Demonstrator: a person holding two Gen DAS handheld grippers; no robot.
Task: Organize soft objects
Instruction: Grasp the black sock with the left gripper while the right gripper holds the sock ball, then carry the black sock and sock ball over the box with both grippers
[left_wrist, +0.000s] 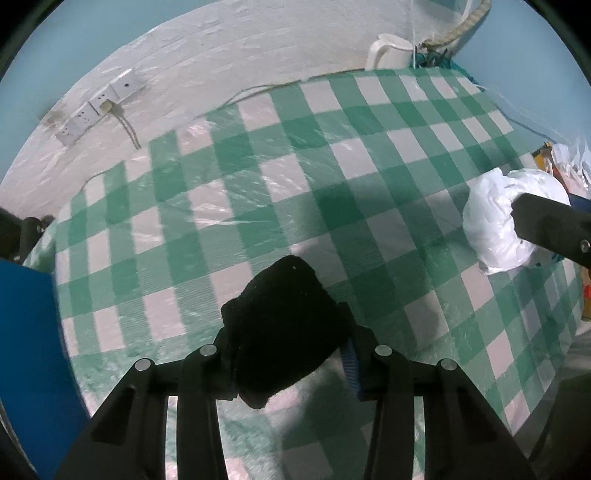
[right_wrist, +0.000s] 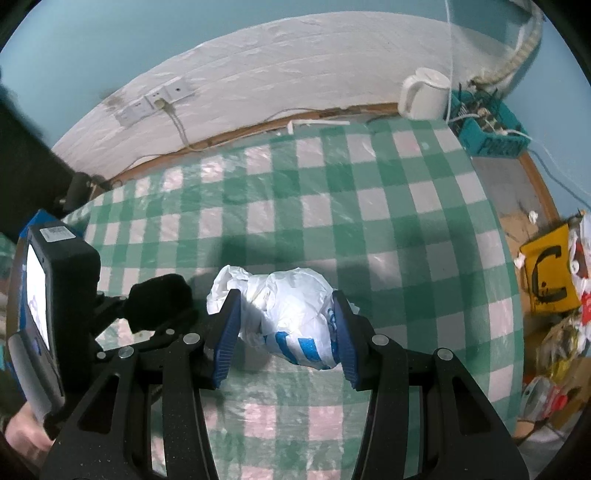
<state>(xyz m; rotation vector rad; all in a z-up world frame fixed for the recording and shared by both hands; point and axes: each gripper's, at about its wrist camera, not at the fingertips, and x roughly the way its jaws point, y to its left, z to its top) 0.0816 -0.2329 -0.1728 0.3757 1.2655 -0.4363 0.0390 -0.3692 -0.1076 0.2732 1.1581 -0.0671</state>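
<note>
My left gripper (left_wrist: 286, 332) is shut on a black soft cloth bundle (left_wrist: 284, 325), held over the green checked tablecloth (left_wrist: 258, 177). The same bundle (right_wrist: 159, 299) and left gripper show at the left of the right wrist view. My right gripper (right_wrist: 284, 325) is shut on a crumpled white plastic bag with blue stripes (right_wrist: 291, 310), its blue pads pressing both sides. In the left wrist view the bag (left_wrist: 495, 221) sits at the right with a right finger (left_wrist: 550, 229) across it.
A white kettle (right_wrist: 424, 94) and a teal basket of cables (right_wrist: 487, 129) stand at the table's far right. A yellow bag (right_wrist: 548, 273) and clutter lie beyond the right edge. Wall sockets (right_wrist: 155, 101) with a cord are behind. A blue object (left_wrist: 26, 354) is at left.
</note>
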